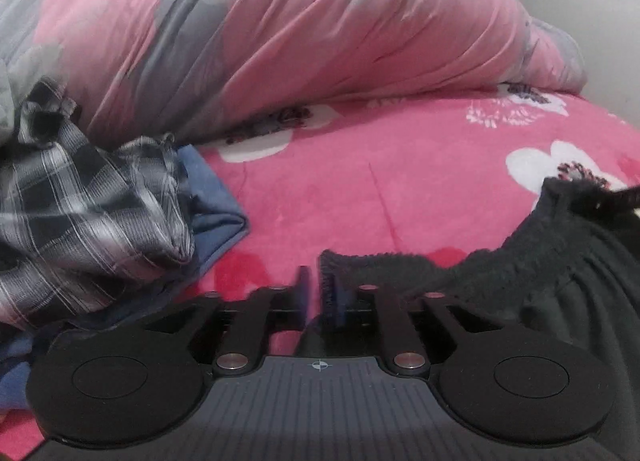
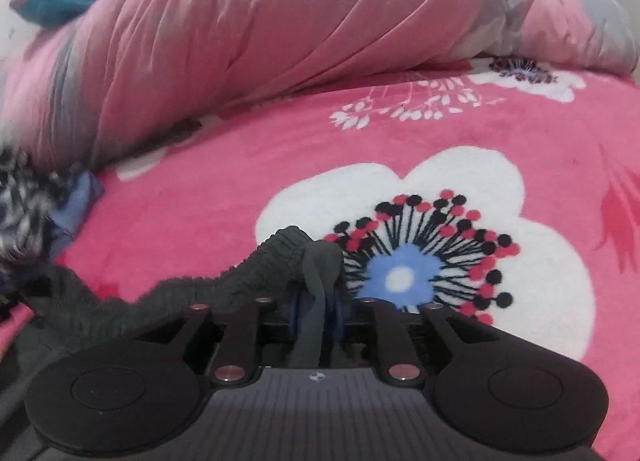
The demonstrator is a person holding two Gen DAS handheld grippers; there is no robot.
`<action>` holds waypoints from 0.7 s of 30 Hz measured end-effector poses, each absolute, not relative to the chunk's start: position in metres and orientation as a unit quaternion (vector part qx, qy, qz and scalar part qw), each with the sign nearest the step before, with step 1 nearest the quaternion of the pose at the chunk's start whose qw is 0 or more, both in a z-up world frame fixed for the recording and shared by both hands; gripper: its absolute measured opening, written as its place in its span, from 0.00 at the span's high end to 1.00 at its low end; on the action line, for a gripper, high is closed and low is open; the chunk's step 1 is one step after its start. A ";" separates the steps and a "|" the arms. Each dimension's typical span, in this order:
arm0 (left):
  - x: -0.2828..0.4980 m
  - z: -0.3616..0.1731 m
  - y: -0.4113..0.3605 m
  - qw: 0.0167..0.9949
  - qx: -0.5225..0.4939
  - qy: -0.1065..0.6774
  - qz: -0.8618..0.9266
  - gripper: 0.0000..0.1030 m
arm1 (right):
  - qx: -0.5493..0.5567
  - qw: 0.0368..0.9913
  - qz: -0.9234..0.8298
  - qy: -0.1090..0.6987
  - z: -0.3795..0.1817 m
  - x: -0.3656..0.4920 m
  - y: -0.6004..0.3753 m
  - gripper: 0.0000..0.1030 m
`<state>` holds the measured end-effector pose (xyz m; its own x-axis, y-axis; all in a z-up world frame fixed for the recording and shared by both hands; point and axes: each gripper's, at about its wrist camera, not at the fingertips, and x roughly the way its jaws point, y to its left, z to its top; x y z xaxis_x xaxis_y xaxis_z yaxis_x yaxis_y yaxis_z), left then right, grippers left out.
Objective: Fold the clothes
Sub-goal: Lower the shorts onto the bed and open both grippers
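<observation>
Black garment (image 1: pixel 560 281) lies on the bed (image 1: pixel 400 189), waistband stretched between both tongs. Left tongs (image 1: pixel 314 285) narrowly parted, band edge at one finger. Right tongs (image 2: pixel 316 301) narrow, cloth between; grip uncertain. Step: laying flat. Next: withdraw cleanly, then fold.

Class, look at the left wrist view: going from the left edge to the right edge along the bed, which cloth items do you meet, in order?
Plaid shirt → blue cloth under it → bare pink floral blanket → dark garment with ribbed waistband.
</observation>
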<state>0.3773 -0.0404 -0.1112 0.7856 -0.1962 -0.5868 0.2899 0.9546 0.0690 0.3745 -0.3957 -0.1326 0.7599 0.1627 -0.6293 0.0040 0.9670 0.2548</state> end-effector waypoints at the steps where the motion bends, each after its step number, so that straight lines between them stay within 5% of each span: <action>1: 0.379 -0.107 -0.037 0.942 0.070 0.301 -0.127 0.63 | 0.125 0.929 0.046 0.346 -0.129 0.375 -0.398 0.61; 4: 0.377 -0.086 -0.021 0.944 0.021 0.305 -0.122 0.45 | 0.144 0.924 0.035 0.353 -0.112 0.373 -0.410 0.20; 6: 0.369 -0.066 -0.009 0.946 -0.015 0.303 -0.119 0.41 | 0.152 0.924 0.025 0.349 -0.101 0.365 -0.415 0.12; 21: 0.152 0.084 0.128 0.962 -0.072 0.240 -0.112 0.27 | 0.192 0.929 0.073 0.308 0.010 0.202 -0.431 0.09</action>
<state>0.1519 0.1283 0.0844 0.8595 -0.2505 -0.4456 0.1814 0.9644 -0.1923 0.2021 -0.4309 0.0098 0.7989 0.2547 -0.5449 -0.0182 0.9157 0.4015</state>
